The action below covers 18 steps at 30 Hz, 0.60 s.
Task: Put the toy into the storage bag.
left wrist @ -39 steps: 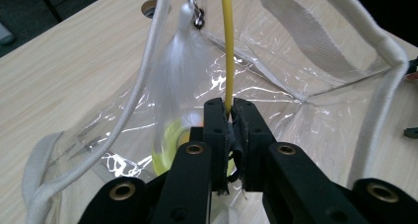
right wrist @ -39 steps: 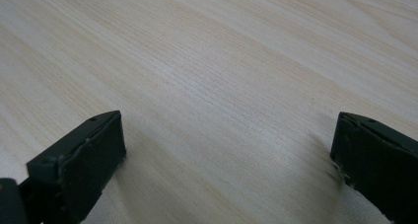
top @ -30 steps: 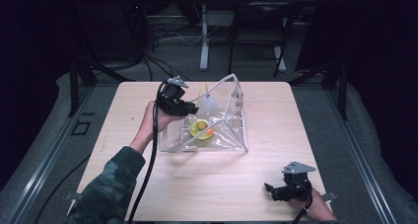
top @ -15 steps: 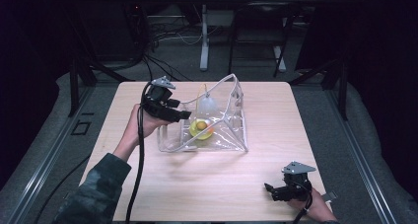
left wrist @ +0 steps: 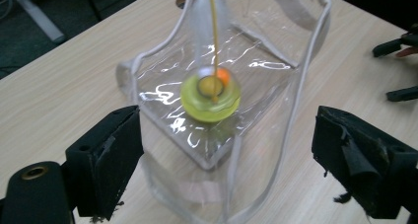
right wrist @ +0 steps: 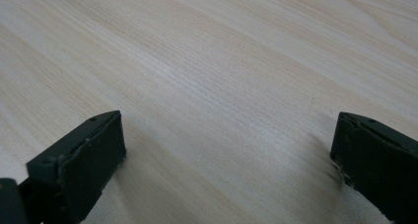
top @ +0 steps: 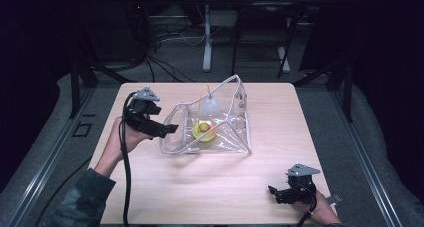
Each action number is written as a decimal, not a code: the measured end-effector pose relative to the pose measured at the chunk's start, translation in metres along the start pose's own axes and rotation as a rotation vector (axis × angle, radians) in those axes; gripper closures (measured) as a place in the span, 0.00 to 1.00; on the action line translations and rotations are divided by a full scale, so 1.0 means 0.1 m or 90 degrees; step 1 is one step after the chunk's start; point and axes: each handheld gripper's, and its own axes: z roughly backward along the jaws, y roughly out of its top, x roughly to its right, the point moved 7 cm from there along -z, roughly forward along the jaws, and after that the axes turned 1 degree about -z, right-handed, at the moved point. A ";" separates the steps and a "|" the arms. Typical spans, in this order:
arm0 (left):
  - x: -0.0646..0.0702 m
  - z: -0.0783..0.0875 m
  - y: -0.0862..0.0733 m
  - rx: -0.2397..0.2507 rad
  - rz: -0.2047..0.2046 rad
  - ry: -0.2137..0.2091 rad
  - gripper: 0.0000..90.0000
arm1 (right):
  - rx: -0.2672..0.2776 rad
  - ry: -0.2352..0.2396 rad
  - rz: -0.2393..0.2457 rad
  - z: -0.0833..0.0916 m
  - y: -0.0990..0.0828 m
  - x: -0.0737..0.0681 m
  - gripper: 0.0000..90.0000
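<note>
Now, by view:
High view: left gripper [top: 167,129] just beside the clear bag [top: 225,137] mid-table [top: 150,187], jaws just opened, released. Right gripper [top: 274,193] near the front right corner.
Left gripper view: jaws spread wide, bag corner between them, untouched; yellow toy [left wrist: 209,98] inside the bag.
Right gripper view: jaws apart over bare wood, released.
</note>
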 end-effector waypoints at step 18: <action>-0.18 0.29 -0.73 0.013 0.061 0.048 0.00 | 0.000 0.000 0.000 0.00 0.00 0.00 0.00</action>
